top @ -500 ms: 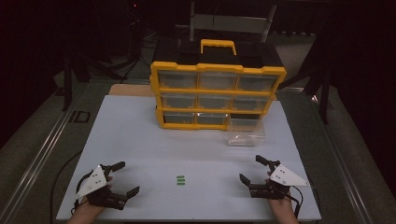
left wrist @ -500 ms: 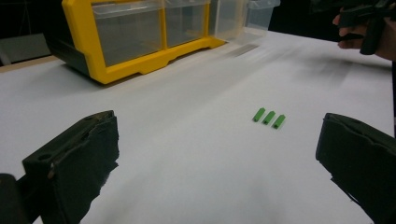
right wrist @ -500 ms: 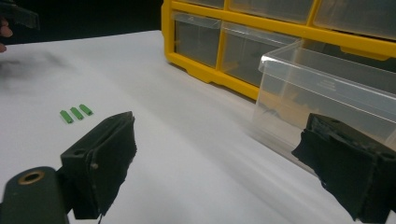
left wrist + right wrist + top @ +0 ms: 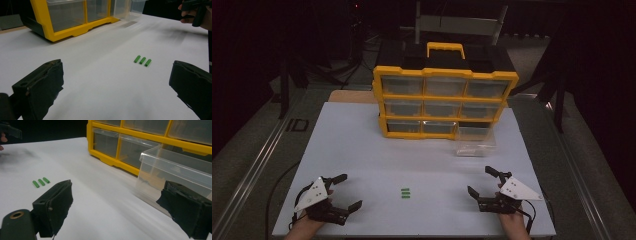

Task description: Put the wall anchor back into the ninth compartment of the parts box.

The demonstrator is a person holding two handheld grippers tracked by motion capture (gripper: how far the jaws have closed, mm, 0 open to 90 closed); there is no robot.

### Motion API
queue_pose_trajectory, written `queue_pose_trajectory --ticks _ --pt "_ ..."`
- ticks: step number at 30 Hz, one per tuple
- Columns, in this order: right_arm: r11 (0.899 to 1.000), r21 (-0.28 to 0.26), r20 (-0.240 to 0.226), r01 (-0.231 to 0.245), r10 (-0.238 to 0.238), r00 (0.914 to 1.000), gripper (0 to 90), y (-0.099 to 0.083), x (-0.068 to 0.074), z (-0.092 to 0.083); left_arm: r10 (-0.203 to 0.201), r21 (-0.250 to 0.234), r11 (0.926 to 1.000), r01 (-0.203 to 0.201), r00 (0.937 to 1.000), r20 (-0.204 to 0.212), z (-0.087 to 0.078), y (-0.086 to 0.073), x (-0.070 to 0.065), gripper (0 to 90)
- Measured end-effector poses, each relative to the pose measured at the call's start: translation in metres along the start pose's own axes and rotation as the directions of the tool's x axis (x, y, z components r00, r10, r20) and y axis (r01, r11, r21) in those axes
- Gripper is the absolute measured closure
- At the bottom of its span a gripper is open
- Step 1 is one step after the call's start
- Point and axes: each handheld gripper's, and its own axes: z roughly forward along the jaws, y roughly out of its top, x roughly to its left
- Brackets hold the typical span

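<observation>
green pieces (image 4: pixel 405 193): three small sticks lying side by side on the white table (image 4: pixel 362 150), between the two grippers and apart from both
handling: likely light, stiff and smooth; small enough to skid or roll under a pad
where to grip: probably one piece at a time, across its short width, pads coming down from above
left gripper (image 4: pixel 343 192): jaws wide apart, holding nothing
right gripper (image 4: pixel 478 181): jaws wide apart, holding nothing
clear drawer (image 4: pixel 475 141): pulled out, on the table in front of the yellow cabinet (image 4: pixel 444 75)
</observation>
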Motion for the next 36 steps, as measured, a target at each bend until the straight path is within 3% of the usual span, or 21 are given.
queue_pose_trajectory --ticks 6,12,13,21,24,27,36 --pt "1.000 -0.002 0.006 0.003 -0.003 1.0000 10.2 0.002 0.002 0.001 0.013 -0.023 0.9997 -0.013 0.9999 0.008 0.000 0.007 -0.002 0.0" --pt "1.000 -0.004 0.006 0.011 -0.011 0.9999 10.2 0.003 0.005 0.001 -0.014 -0.045 0.9989 0.015 0.9996 0.025 -0.003 0.020 -0.003 0.0" --pt "1.000 -0.016 -0.008 0.012 -0.012 0.9999 10.2 0.003 0.005 0.000 0.006 -0.046 0.9989 -0.004 0.9995 0.031 -0.004 0.028 -0.004 0.0" --pt "1.000 -0.030 -0.003 0.008 -0.008 1.0000 10.2 0.004 0.004 -0.001 0.030 -0.045 0.9986 -0.028 0.9975 0.064 -0.006 0.059 0.000 0.0" --pt "0.999 -0.034 -0.007 0.011 -0.011 0.9999 10.2 0.004 0.004 -0.001 0.045 -0.045 0.9981 -0.042 0.9977 0.051 -0.005 0.076 0.004 0.0" --pt "0.999 -0.036 -0.012 0.012 -0.013 0.9998 10.2 0.005 0.005 -0.001 0.044 -0.050 0.9979 -0.041 0.9974 0.057 -0.004 0.083 0.007 0.0" --pt "0.999 -0.036 -0.013 0.011 -0.012 0.9998 10.2 0.005 0.005 0.000 0.085 -0.055 0.9953 -0.079 0.9892 0.119 0.006 0.117 0.011 0.0"
